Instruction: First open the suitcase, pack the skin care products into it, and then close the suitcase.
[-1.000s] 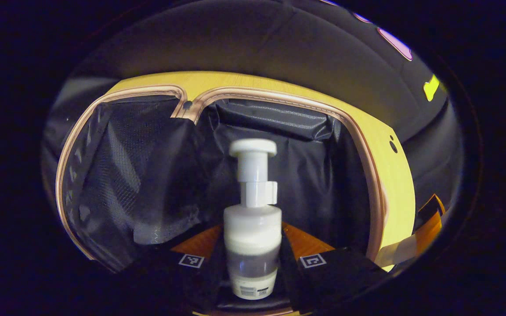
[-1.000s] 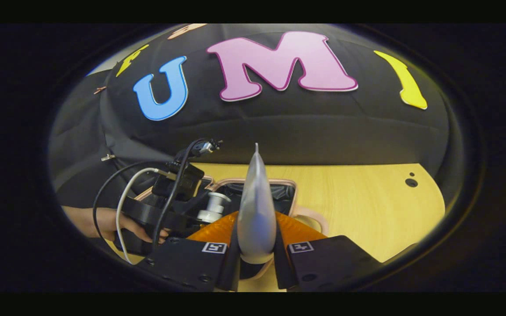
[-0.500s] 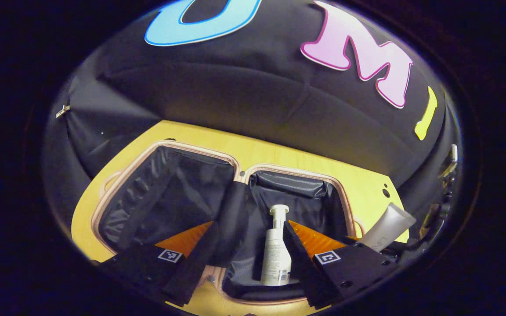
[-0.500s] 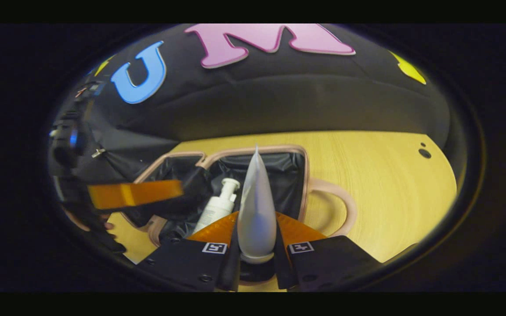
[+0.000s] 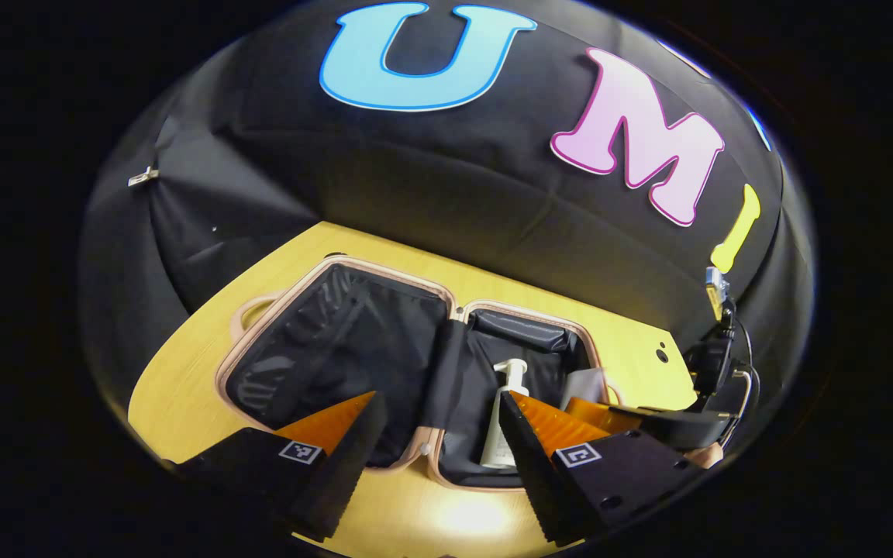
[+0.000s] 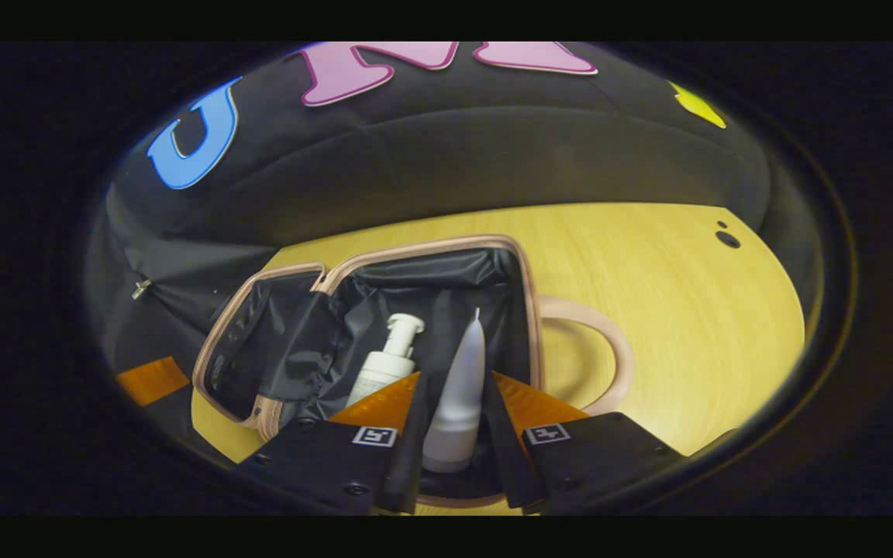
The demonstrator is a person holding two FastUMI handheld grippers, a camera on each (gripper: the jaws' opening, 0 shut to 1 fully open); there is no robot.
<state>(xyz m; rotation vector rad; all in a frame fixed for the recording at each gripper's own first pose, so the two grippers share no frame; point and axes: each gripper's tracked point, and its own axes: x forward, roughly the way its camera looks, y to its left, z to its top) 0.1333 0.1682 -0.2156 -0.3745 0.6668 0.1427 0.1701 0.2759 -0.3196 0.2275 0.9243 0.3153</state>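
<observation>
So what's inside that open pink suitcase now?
In the black-lined right half of the suitcase lies a white pump bottle, and beside it a grey squeeze tube between the right claw's fingers. The tube's underside is hidden.

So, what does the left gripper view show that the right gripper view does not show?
Left gripper view: the suitcase with both halves laid open, and the right hand-held gripper with its cables. Right gripper view: the looped handle beside the suitcase, and the tube seen close between its own fingers. Both: the pump bottle inside the same half as the tube, and the wooden table.
</observation>
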